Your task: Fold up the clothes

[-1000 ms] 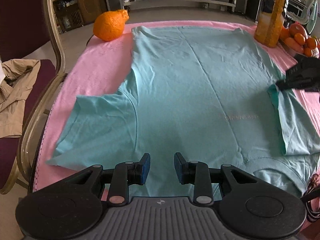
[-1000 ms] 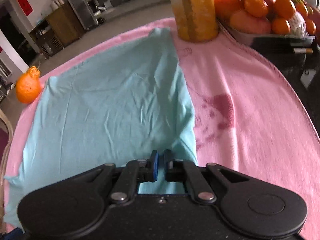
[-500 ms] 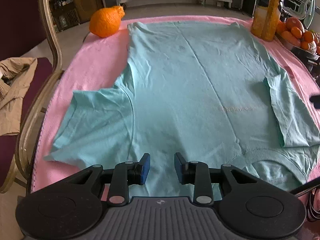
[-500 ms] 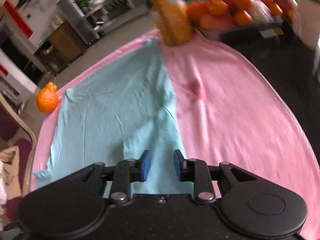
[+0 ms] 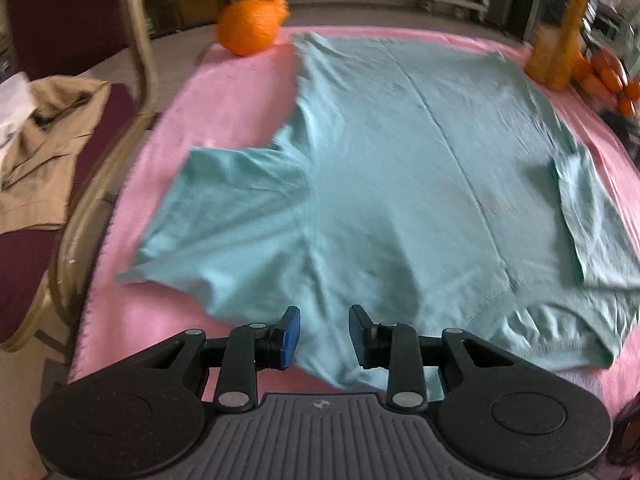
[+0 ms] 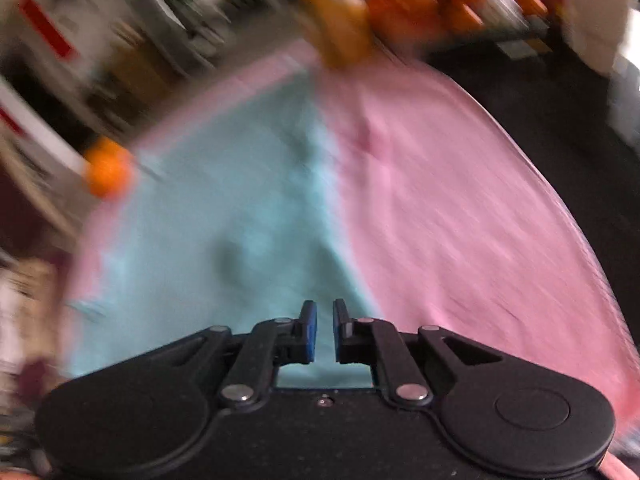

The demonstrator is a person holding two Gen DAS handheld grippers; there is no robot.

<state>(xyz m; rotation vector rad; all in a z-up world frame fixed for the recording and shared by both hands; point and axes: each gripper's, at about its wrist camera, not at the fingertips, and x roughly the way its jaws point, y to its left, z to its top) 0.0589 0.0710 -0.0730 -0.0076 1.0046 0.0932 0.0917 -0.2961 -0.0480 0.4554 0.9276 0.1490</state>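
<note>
1. A chair (image 5: 80, 184) stands at the far left with a tan garment (image 5: 44, 132) heaped on its seat, just beside the bench.
2. A pink cloth (image 5: 232, 108) covers the bench, and an orange (image 5: 250, 26) sits at its far left corner.
3. The T-shirt (image 5: 400, 184) lies flat across the pink cloth, collar toward the camera. Its left sleeve (image 5: 232, 216) spreads outward; the right sleeve (image 5: 592, 224) is already folded in over the body.
4. The left gripper (image 5: 320, 334) hovers over the near shoulder, jaws apart, nothing between them.
5. The likely step is folding the left sleeve. To do it well, pinch the outer sleeve edge, lift it only a little, and lay it inward to match the other side, smoothing the ripples near the hem.
6. The right gripper (image 6: 324, 330) hangs above the shirt's right edge with its jaws closing on nothing.
7. A yellow bottle (image 5: 560, 40) and a pile of fruit (image 5: 612, 80) crowd the far right corner.
8. The right wrist view is badly smeared, so the bottle and fruit there are only colours. The collar's near edge is hidden behind the left gripper.
</note>
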